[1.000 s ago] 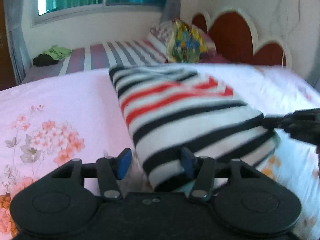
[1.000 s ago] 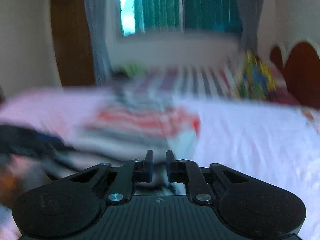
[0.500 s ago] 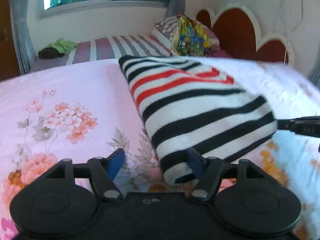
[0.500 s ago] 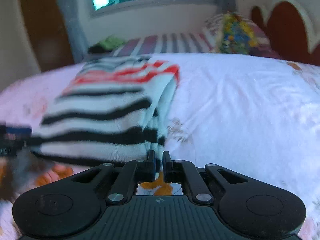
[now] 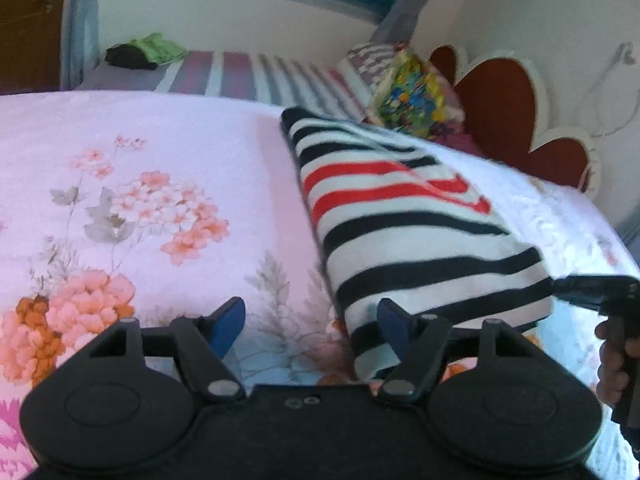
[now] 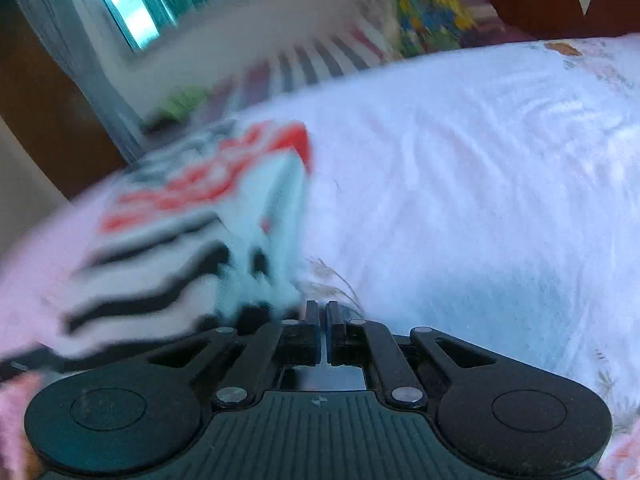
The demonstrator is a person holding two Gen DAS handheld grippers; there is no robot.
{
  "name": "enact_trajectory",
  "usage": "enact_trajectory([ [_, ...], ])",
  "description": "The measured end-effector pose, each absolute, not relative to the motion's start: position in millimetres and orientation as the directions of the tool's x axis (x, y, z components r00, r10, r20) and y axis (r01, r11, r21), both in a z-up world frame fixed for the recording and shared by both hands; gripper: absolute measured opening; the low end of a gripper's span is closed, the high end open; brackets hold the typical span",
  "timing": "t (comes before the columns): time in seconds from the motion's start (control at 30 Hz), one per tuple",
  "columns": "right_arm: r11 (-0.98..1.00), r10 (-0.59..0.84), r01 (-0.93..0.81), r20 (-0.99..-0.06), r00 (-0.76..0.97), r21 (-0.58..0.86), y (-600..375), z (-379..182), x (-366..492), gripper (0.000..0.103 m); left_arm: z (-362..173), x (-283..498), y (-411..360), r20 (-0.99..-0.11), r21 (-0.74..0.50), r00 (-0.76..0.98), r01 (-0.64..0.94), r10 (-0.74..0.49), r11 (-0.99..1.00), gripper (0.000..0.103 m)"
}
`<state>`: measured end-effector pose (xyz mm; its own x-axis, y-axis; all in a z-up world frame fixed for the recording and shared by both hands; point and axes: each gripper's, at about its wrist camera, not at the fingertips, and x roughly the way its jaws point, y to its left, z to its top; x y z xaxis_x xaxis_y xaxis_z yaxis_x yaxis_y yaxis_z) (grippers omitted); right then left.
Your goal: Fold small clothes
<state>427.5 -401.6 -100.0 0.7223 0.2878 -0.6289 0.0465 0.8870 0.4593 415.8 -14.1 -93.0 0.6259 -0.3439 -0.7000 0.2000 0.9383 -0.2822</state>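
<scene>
Blurrily, folded striped garment beside closed right hand-held gripper; left hand-held gripper open, just widened, empty.

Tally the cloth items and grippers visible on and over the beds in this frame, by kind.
Striped folded garment: 1
Green and dark clothes pile on the far bed: 1
Pillows, one colourful pillow and one striped pillow: 2
Grippers, left gripper open, right gripper shut: 2
Total: 6

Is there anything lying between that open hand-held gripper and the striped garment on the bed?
Nothing visible. The left hand-held gripper stands open right at the striped garment, with only bare floral bedsheet around its near corner.
</scene>
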Motion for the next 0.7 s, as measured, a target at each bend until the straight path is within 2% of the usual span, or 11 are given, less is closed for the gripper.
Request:
enact_trajectory([
  [0.03, 0.869, 0.287, 0.058, -0.596, 0.750, 0.491, -410.9, -94.1, 424.3, 0.013, -91.8, 417.3, -11.8, -0.686, -0.296, 0.641, 0.188, -0.345, 0.937, 0.084],
  [0.07, 0.850, 0.291, 0.070, -0.579, 0.762, 0.521, -418.0, -91.7, 423.8, 0.060, -91.5, 420.4, -10.3, -0.671, -0.314, 0.656, 0.171, -0.346, 0.934, 0.088],
  [0.1, 0.825, 0.306, 0.078, -0.557, 0.772, 0.560, -425.3, -91.0, 426.6, 0.100, -91.5, 425.6, -9.2, -0.651, -0.341, 0.670, 0.161, -0.356, 0.926, 0.090],
  [0.2, 0.756, 0.402, 0.060, -0.535, 0.743, 0.652, -436.1, -98.3, 447.8, 0.100, -94.5, 447.4, -8.3, -0.621, -0.441, 0.666, 0.139, -0.413, 0.886, 0.090],
  [0.27, 0.717, 0.453, 0.057, -0.526, 0.720, 0.695, -442.0, -104.8, 457.5, 0.100, -102.3, 464.5, -8.9, -0.607, -0.527, 0.615, 0.162, -0.503, 0.834, 0.075],
  [0.3, 0.701, 0.475, 0.059, -0.526, 0.706, 0.711, -446.0, -105.6, 462.2, 0.100, -108.3, 473.0, -9.2, -0.613, -0.564, 0.580, 0.156, -0.537, 0.811, 0.054],
  [0.37, 0.691, 0.512, 0.034, -0.522, 0.682, 0.722, -449.1, -103.9, 467.3, 0.100, -117.7, 484.3, -6.9, -0.624, -0.604, 0.549, 0.113, -0.556, 0.789, 0.057],
  [0.47, 0.680, 0.566, 0.022, -0.543, 0.621, 0.733, -446.1, -107.7, 478.1, 0.100, -124.3, 493.4, -3.6, -0.613, -0.630, 0.547, 0.098, -0.571, 0.771, 0.069],
  [0.5, 0.694, 0.559, 0.036, -0.570, 0.603, 0.719, -436.2, -114.4, 473.6, 0.094, -128.7, 498.3, -2.1, -0.604, -0.654, 0.531, 0.096, -0.594, 0.751, 0.071],
  [0.63, 0.706, 0.570, 0.008, -0.575, 0.587, 0.708, -427.2, -115.7, 476.5, 0.094, -150.9, 511.1, -7.3, -0.559, -0.756, 0.455, 0.062, -0.693, 0.652, 0.071],
  [0.7, 0.738, 0.572, -0.045, -0.589, 0.571, 0.673, -414.9, -113.7, 479.7, 0.094, -153.1, 509.1, -13.0, -0.555, -0.755, 0.461, 0.072, -0.693, 0.652, 0.073],
])
